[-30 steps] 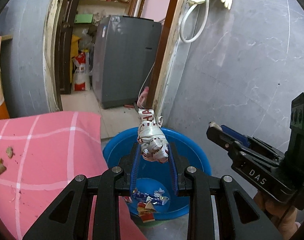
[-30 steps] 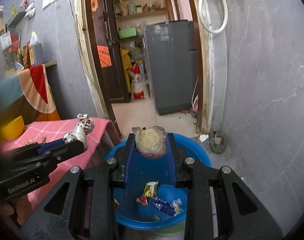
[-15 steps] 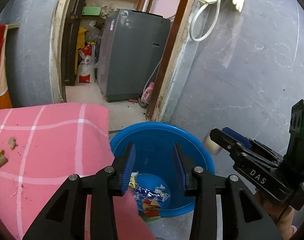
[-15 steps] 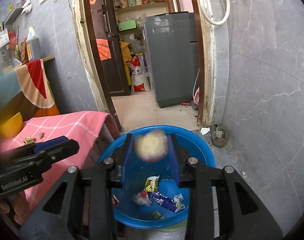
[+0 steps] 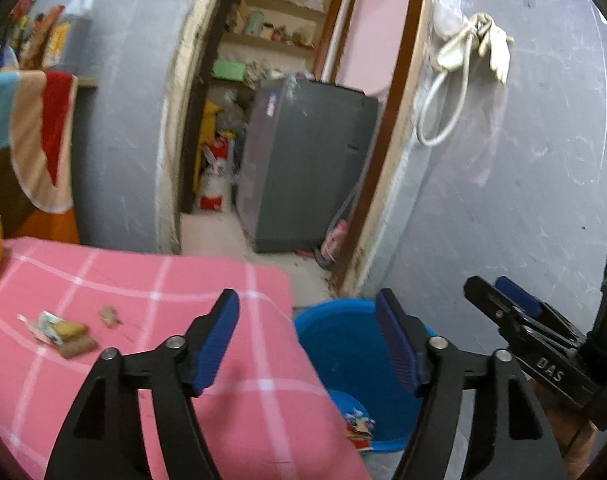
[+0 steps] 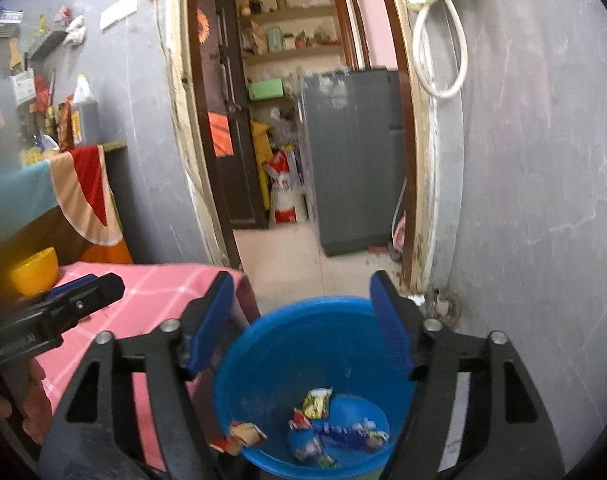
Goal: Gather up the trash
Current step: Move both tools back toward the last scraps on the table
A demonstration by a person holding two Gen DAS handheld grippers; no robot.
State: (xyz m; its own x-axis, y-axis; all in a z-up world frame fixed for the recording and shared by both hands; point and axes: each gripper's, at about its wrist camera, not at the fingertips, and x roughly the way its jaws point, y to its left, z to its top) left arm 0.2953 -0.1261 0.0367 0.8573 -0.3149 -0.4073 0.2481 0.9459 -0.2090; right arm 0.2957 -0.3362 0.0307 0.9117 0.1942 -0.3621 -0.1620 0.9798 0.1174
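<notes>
Both pairs of fingers stand wide and are opening, with nothing between them: the left gripper has its blue pads spread over the near right corner of the pink checked cloth and the left rim of the blue bin, and the right gripper hangs with its pads on either side of the blue bin, above its mouth. Seen from the right wrist, the bin stands on the floor just right of the cloth-covered table and close to the grey wall; crumpled wrappers lie in its bottom, red, yellow, blue and silver. On the cloth, well left of the bin in the left wrist view, more trash lies loose: a scrap of paper, brownish crumbs and a small piece just beyond them. A yellow bowl sits at the far left of the table. Beyond the bin a doorway opens onto a grey appliance and shelves. From the left wrist, the right gripper's black body shows at the right edge, with part of a hand under it; from the right wrist, the left gripper's body reaches in from the left over the cloth.
</notes>
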